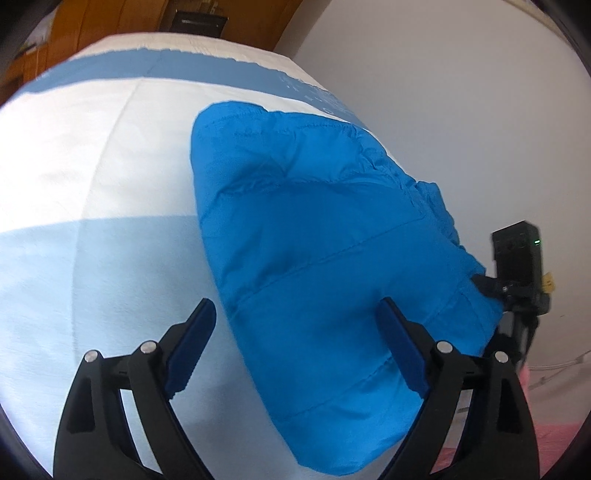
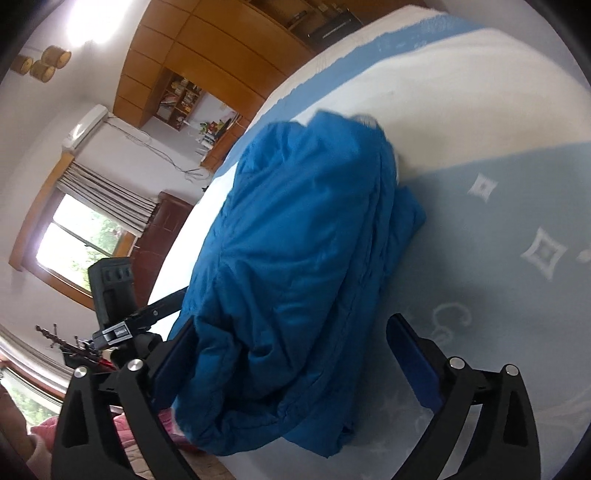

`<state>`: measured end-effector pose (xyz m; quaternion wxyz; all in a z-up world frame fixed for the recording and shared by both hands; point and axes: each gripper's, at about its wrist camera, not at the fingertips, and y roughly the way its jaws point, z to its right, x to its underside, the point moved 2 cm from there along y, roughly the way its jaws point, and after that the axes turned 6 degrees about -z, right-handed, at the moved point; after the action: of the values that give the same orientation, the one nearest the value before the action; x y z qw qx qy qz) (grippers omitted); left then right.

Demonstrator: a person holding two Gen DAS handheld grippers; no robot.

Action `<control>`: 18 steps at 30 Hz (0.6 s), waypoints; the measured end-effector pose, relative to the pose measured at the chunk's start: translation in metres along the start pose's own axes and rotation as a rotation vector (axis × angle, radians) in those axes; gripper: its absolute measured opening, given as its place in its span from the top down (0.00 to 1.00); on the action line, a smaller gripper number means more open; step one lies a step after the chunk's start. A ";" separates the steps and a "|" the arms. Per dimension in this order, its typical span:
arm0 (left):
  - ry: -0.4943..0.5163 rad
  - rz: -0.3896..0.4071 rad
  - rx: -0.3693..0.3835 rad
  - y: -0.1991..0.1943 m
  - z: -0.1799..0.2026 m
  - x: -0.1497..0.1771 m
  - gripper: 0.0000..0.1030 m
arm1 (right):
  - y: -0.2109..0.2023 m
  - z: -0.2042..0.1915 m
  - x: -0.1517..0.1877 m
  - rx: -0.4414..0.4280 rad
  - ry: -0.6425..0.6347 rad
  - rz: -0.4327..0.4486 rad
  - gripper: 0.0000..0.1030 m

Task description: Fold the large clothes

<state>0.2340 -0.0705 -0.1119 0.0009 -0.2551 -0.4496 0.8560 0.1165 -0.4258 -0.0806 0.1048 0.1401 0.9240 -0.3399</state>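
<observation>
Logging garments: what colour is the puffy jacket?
Bright blue jacket; clearest in the left wrist view.

1. Left wrist view looks close down over the bed, facing the far wooden wardrobe.
2. Right wrist view sits close too, tilted, facing the left window.
3. Both share the blue jacket.

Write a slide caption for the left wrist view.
Open left gripper above a folded blue puffer jacket on the bed.

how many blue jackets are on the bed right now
1. A single blue puffer jacket lies bunched on the bed cover, between the open fingers of both tools; folds could hide more beneath.
</observation>
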 end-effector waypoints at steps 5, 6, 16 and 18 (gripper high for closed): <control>-0.016 -0.016 0.056 0.011 -0.002 -0.004 0.11 | 0.013 0.012 -0.006 -0.074 0.045 -0.023 0.04; -0.014 -0.015 0.058 0.013 -0.002 -0.005 0.10 | 0.016 0.013 -0.008 -0.087 0.047 -0.028 0.04; 0.004 -0.019 0.116 0.039 -0.005 -0.021 0.02 | 0.035 0.016 -0.023 -0.098 -0.007 -0.044 0.03; -0.006 -0.021 0.132 0.044 -0.007 -0.022 0.02 | 0.039 0.014 -0.026 -0.095 -0.026 -0.039 0.03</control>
<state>0.2664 -0.0960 -0.1392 0.0254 -0.2472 -0.3950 0.8844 0.1554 -0.4112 -0.1071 0.1167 0.1123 0.9402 -0.2997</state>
